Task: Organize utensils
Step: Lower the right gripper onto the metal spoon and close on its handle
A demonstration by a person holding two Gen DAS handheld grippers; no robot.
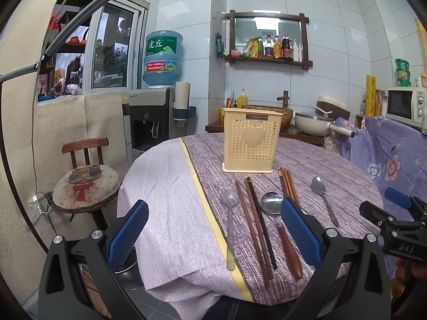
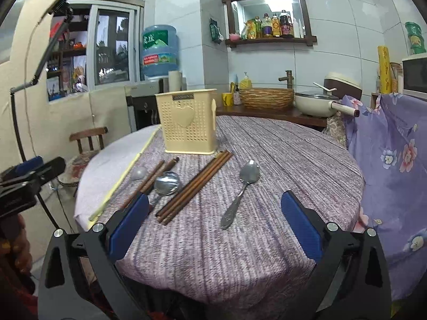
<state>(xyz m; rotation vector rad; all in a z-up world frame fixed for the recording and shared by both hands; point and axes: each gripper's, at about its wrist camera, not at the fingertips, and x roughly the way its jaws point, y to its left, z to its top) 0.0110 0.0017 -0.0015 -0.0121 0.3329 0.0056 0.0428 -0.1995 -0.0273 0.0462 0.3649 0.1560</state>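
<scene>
Both the left tool (image 1: 214, 229) and the right tool (image 2: 214, 221) gape wide, empty. Spoons and chopsticks (image 2: 194, 186) lie on the bench (image 2: 280, 154) before the holder (image 2: 188, 121) (cream, upright).

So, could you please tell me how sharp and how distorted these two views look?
Left wrist view: sharp mid-frame, the holder crisp; fisheye bends the wall tiles and darkens the corners. Right wrist view: softer, the spoon clear but the chair blurred; same curved edges.
</scene>
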